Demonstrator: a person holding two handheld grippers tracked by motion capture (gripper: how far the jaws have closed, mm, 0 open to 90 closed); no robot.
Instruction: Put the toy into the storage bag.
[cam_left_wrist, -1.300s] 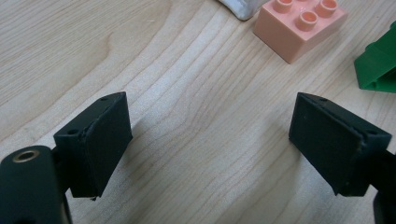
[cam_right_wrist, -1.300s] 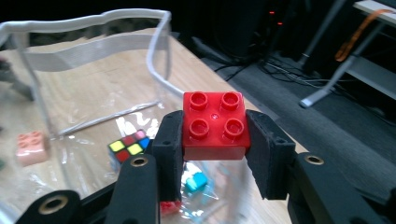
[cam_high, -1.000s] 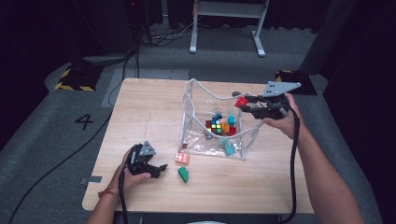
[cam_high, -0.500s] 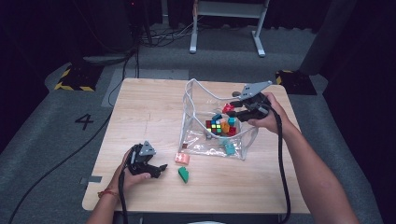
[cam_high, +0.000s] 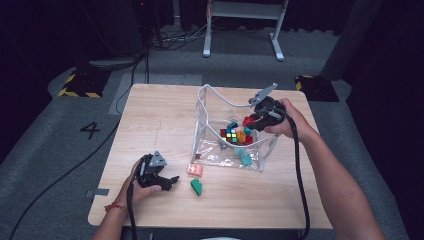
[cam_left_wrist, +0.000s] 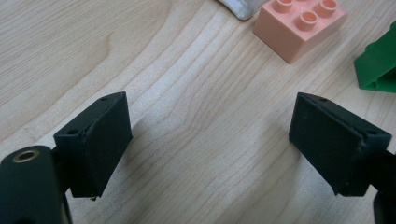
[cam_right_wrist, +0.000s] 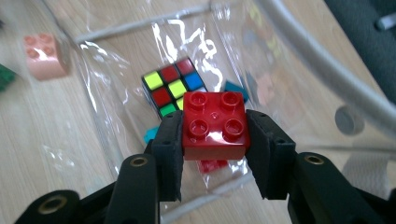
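Note:
My right gripper (cam_right_wrist: 214, 140) is shut on a red four-stud brick (cam_right_wrist: 214, 123), holding it over the open top of a clear plastic bag (cam_high: 207, 130) with a white frame. In the high view the right gripper (cam_high: 252, 122) hangs at the bag's right rim with the red brick (cam_high: 248, 120) in its jaws. A colour cube (cam_right_wrist: 173, 86) and several small bricks lie inside the bag. My left gripper (cam_high: 171, 180) rests on the table near the front left, open, nothing between its pads (cam_left_wrist: 102, 140). A pink brick (cam_left_wrist: 299, 25) and a green piece (cam_left_wrist: 378, 65) lie just ahead of it.
The wooden table (cam_high: 160, 120) has bare room at its left and back. The pink brick (cam_high: 195, 170) and green piece (cam_high: 196, 186) sit in front of the bag. Cables trail from both grippers. A white stand (cam_high: 240, 25) is on the floor beyond.
The right gripper has moved left and down with the red brick, from beside the bag's right edge to over its opening. The left gripper has stayed put.

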